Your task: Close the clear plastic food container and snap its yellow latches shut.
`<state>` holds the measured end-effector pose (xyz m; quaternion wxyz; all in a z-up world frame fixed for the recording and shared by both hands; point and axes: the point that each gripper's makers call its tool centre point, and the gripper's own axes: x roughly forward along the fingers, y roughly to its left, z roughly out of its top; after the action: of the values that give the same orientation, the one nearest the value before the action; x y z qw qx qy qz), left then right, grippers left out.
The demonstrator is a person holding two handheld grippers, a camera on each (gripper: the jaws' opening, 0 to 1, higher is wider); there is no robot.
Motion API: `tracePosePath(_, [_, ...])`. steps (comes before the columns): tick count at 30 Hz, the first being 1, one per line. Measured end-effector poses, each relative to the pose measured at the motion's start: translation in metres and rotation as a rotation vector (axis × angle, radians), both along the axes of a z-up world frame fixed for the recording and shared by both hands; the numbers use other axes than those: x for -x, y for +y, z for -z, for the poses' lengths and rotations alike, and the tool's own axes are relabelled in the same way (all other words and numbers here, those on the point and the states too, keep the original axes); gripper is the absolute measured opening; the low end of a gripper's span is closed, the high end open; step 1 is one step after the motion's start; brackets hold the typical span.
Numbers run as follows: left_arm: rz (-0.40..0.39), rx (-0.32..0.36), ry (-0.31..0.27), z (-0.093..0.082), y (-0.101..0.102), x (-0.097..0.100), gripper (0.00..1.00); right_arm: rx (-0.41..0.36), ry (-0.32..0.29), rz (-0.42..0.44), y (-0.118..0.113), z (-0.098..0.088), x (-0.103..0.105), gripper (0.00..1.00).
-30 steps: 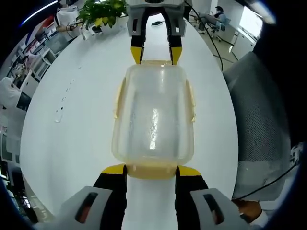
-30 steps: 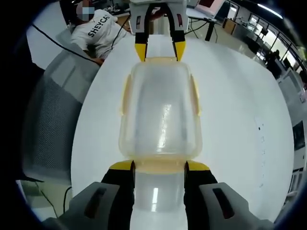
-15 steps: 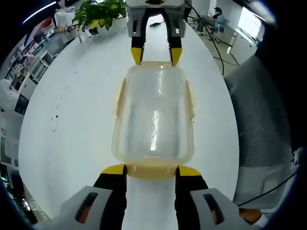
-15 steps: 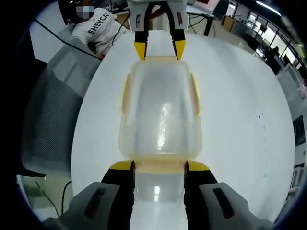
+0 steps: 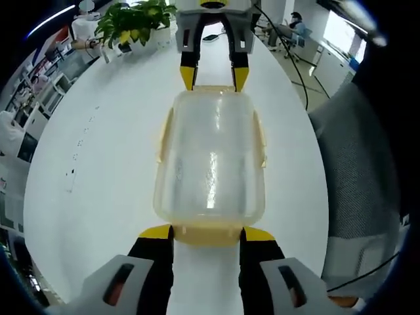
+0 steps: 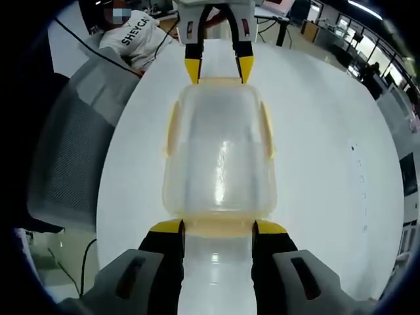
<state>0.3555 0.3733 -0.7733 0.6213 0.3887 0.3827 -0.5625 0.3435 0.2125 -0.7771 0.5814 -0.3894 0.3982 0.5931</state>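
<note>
I'm working in an open-plan office: a long white table (image 5: 98,164), grey mesh chairs (image 6: 72,151), a potted plant (image 5: 134,20), rows of desks (image 6: 367,65) with cables, and a person (image 6: 138,36) seated behind.

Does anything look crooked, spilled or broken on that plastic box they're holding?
Nothing stands out. The clear container sits square between the left gripper and the right gripper, one at each end. Its lid is on, no spill or crack shows, and the yellow side latches lie evenly.
</note>
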Motion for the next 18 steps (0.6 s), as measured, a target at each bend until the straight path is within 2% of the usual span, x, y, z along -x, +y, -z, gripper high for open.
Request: tracePosePath(18, [0.018, 0.035, -0.001, 0.000, -0.036, -0.004, 0.33, 0.007, -0.015, 0.017, -0.036, 0.001, -0.002, 0.37])
